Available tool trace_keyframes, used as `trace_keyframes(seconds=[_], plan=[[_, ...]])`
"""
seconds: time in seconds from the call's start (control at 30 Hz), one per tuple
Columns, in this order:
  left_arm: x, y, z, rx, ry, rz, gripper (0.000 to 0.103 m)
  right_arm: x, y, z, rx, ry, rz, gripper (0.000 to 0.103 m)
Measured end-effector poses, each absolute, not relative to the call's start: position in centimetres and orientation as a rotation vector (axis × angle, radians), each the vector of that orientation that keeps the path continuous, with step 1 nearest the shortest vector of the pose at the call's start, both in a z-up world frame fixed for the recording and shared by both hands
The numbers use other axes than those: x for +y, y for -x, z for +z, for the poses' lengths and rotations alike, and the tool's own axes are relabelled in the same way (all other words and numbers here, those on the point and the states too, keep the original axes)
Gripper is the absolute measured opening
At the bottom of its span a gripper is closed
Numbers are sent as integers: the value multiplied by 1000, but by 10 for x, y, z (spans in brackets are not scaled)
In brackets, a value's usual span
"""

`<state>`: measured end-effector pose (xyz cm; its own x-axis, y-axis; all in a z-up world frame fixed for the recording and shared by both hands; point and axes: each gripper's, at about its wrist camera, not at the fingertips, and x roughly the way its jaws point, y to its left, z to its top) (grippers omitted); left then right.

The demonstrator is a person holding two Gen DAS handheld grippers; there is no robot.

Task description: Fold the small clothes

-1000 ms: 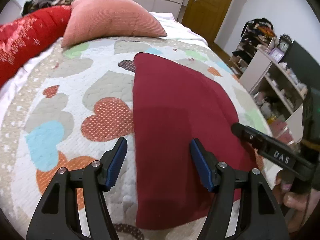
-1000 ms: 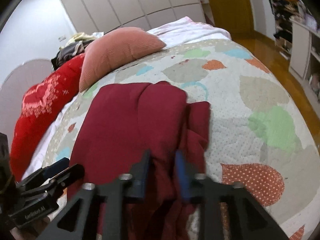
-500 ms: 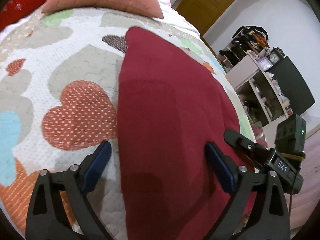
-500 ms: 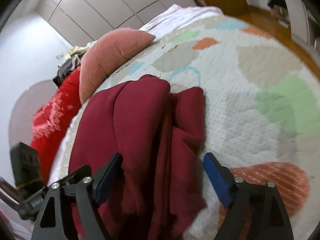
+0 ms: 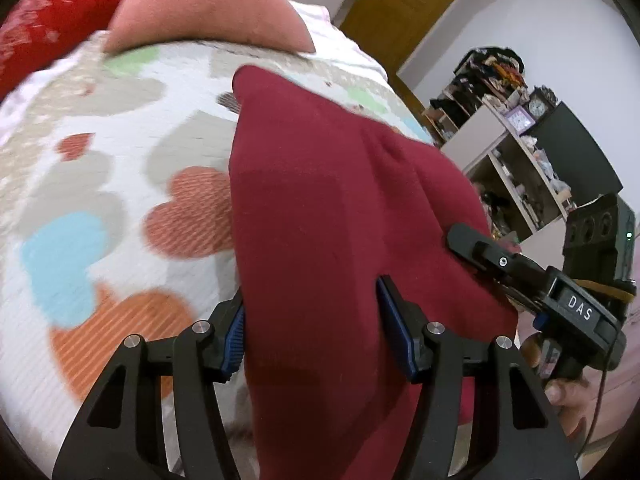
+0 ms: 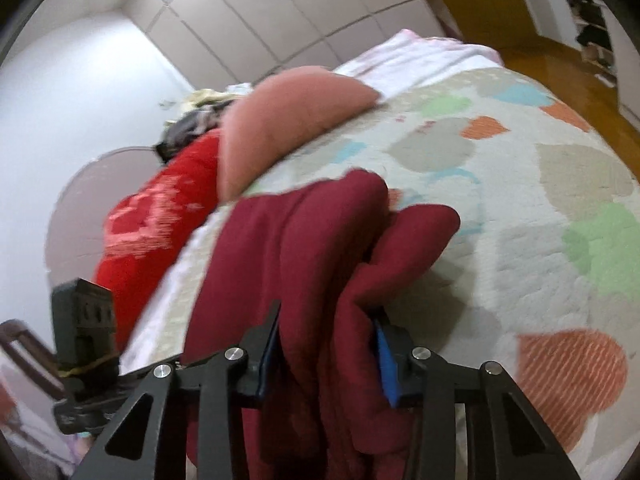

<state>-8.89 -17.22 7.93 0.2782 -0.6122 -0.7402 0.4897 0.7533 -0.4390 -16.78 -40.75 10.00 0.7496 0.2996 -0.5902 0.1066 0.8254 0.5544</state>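
A dark red garment (image 5: pixel 332 216) lies on the heart-patterned quilt (image 5: pixel 100 184), its near end raised off the bed. My left gripper (image 5: pixel 316 332) has its blue pads closing on the garment's near left edge, with cloth between the jaws. My right gripper (image 6: pixel 326 350) clasps the bunched right side of the same garment (image 6: pixel 304 248), its folds filling the gap between the pads. The right gripper also shows in the left wrist view (image 5: pixel 532 280), at the garment's right edge.
A pink cushion (image 5: pixel 208 4) and a red blanket (image 5: pixel 44 36) lie at the bed's far end. Open shelves (image 5: pixel 516 152) and a wooden door (image 5: pixel 404 4) stand to the right. The quilt (image 6: pixel 540 208) stretches right of the garment.
Both grippers were wide open around the garment half a second ago; now both have closed on it. The garment's near end has lifted and bunched.
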Motion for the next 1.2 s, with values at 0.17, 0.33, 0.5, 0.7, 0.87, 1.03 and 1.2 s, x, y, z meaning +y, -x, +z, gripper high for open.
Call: trace_keyframes(seconds=[0.17,0.33,0.5,0.7,0.87,1.03,1.2], plan=[[-134,103,67,1110,126,-628,59,-378,177,91,781,-661,193,41],[-120,118,61,1081,112,-578,68,-358,190,80,877,-475,24,46],[-121,132,76,988,31,-529,68,-318,215,125,746,-293,68,44],[-118,147,81,940,7,-473,68,-290,203,87,875,-145,65,38],[-121,152,88,893,-25,-429,68,-307,210,76,865,-275,58,38],[-118,160,95,871,-18,-417,68,-296,226,107,793,-234,21,50],[-119,175,107,821,-65,-394,68,-284,238,124,747,-181,-48,52]])
